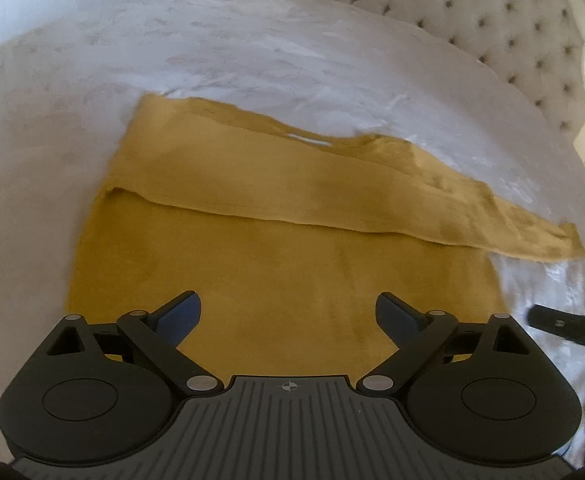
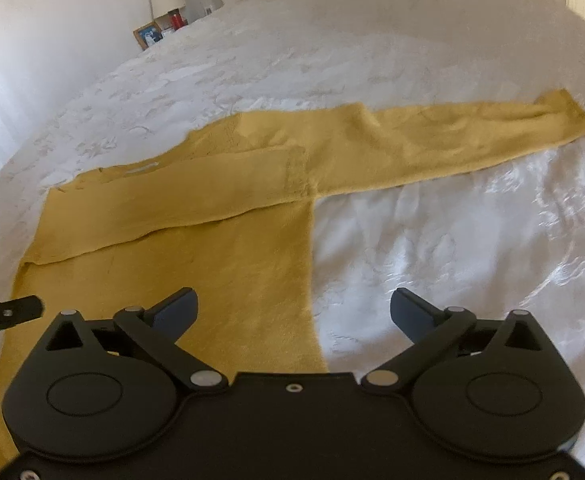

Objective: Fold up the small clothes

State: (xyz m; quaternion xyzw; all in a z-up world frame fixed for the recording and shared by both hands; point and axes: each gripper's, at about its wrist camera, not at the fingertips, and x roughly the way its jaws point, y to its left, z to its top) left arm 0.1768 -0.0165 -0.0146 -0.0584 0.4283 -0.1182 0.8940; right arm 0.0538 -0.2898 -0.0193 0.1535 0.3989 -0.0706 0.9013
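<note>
Both tongs, left (image 1: 288,312) and right (image 2: 292,308), gape empty over my mustard sweater (image 2: 212,208), flat mid-bed (image 2: 432,240); soft, light, floppy knit, so I'd pinch the outstretched sleeve cuff (image 2: 564,120).

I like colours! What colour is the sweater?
Mustard yellow; the sweater shows best in the right wrist view.

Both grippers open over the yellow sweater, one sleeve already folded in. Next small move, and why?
Probably send the right gripper out to the cuff of the extended sleeve and close on it. That sleeve lies flat on the bedspread, sticking out past the sweater, while the folded sleeve already crosses the body. The left gripper is open over the hem.
</note>
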